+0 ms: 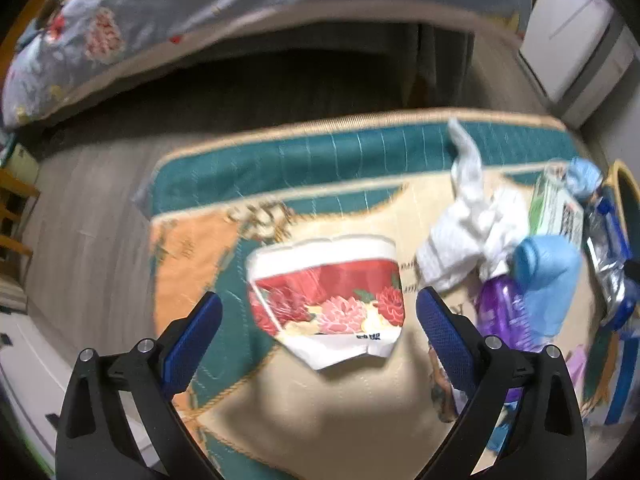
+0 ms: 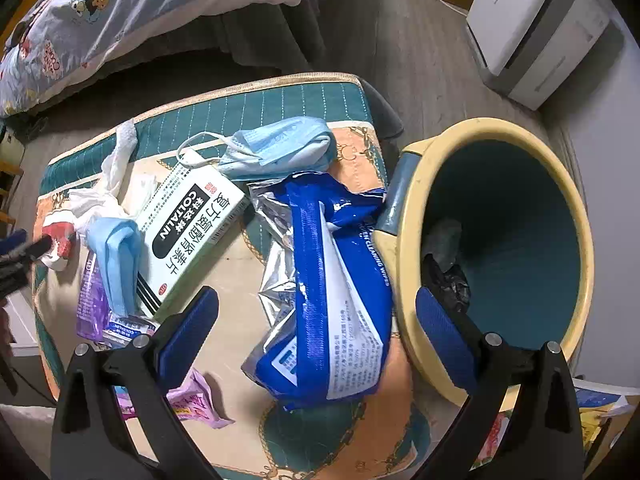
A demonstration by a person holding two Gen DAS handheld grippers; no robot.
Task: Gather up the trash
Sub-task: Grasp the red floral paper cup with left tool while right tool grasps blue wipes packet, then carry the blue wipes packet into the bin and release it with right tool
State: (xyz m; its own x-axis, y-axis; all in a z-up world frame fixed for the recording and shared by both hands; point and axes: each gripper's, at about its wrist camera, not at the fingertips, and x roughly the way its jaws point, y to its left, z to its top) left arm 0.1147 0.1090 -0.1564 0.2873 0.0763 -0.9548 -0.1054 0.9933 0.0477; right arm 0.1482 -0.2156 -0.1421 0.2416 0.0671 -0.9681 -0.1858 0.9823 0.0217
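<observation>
Trash spread over a patterned cushion, both grippers open above it.

Left gripper (image 1: 319, 322), fingers apart, frames a flowered wrapper (image 1: 326, 294) near the cushion's (image 1: 256, 164) left side, likely its next pick. Right gripper (image 2: 317, 322), also spread, straddles a blue wipes pack (image 2: 328, 304) lying beside the bin (image 2: 404, 240) at the right edge; medicine box (image 2: 192, 228) and masks (image 2: 280, 148) lie beyond.
</observation>
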